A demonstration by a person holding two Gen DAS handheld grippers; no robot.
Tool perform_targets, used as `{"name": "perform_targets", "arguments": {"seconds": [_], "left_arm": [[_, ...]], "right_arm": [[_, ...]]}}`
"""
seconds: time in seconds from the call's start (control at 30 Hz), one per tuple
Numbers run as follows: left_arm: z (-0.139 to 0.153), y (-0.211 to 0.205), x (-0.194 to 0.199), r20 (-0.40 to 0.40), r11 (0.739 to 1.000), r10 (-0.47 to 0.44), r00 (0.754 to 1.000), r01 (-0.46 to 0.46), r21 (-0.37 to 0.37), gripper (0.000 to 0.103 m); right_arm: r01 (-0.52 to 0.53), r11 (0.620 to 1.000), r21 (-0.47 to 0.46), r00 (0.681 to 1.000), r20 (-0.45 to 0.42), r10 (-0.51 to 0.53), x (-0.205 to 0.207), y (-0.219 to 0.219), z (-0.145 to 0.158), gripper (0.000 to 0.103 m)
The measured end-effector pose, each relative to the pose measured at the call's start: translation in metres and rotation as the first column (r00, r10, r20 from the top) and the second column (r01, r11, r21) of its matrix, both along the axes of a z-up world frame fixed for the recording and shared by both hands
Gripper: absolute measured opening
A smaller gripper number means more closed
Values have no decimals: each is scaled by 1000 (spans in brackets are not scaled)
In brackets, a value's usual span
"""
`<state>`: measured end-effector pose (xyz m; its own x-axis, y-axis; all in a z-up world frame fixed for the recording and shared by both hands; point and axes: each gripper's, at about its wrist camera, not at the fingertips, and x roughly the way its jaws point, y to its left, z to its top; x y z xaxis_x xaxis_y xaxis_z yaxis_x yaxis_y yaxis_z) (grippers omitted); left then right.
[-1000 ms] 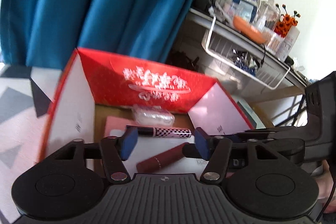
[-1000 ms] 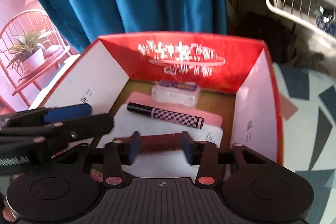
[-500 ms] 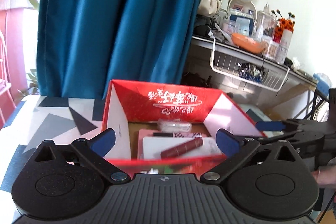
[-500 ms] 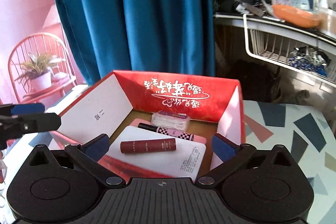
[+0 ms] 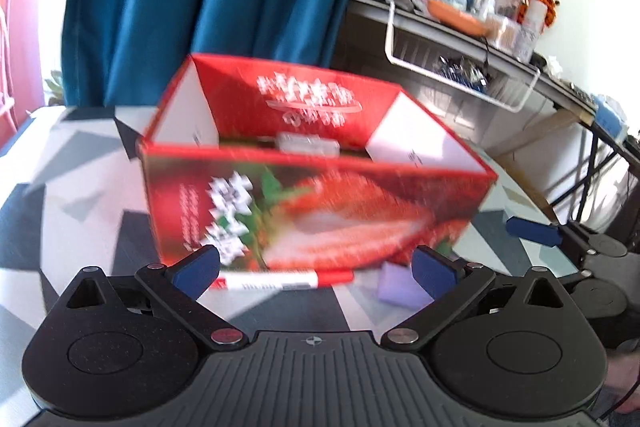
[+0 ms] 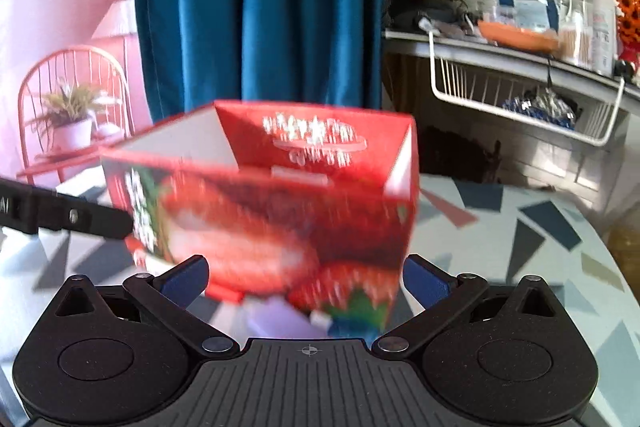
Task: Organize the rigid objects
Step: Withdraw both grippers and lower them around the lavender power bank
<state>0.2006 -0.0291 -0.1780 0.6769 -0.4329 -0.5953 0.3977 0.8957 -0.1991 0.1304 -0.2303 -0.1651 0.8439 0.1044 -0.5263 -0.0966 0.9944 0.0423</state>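
A red cardboard box with a strawberry print stands open on the patterned table; its front wall faces me. Over the rim only a clear plastic case shows inside. My left gripper is open and empty, just short of the box's front. Between its fingers on the table lie a red-and-white tube and a lilac block. My right gripper is open and empty too, close to the box, with the lilac block blurred below it. One right finger shows in the left wrist view.
A teal curtain hangs behind the table. To the right stands a crowded shelf with a white wire basket under it. At the far left a red chair holds a potted plant. The left gripper's black finger reaches in beside the box.
Both grippers opened wide and drew back out of the box, leaving the dark red tube and the checkered tube inside. The view has sunk to the box's front wall.
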Motion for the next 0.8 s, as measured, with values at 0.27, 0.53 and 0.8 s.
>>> {"name": "perform_targets", "arguments": {"seconds": [0.27,0.53,0.8], "left_arm": [[-29,-17,-11,-64,1000,-2,998,3,7,103],[-44,-26,-20,-77,999,24,997,-21,39,103],[-43,-34,-11,-86,999,31,996,-29,31,101]], "right_arm": [[5,1000,3,999,-51,-5,-14,-2,-41,100],[5,1000,15,998,-62,-4,-12,-11,-58,89],[-5,1000,-16,996,-85,3,-6,-7,-62,75]]}}
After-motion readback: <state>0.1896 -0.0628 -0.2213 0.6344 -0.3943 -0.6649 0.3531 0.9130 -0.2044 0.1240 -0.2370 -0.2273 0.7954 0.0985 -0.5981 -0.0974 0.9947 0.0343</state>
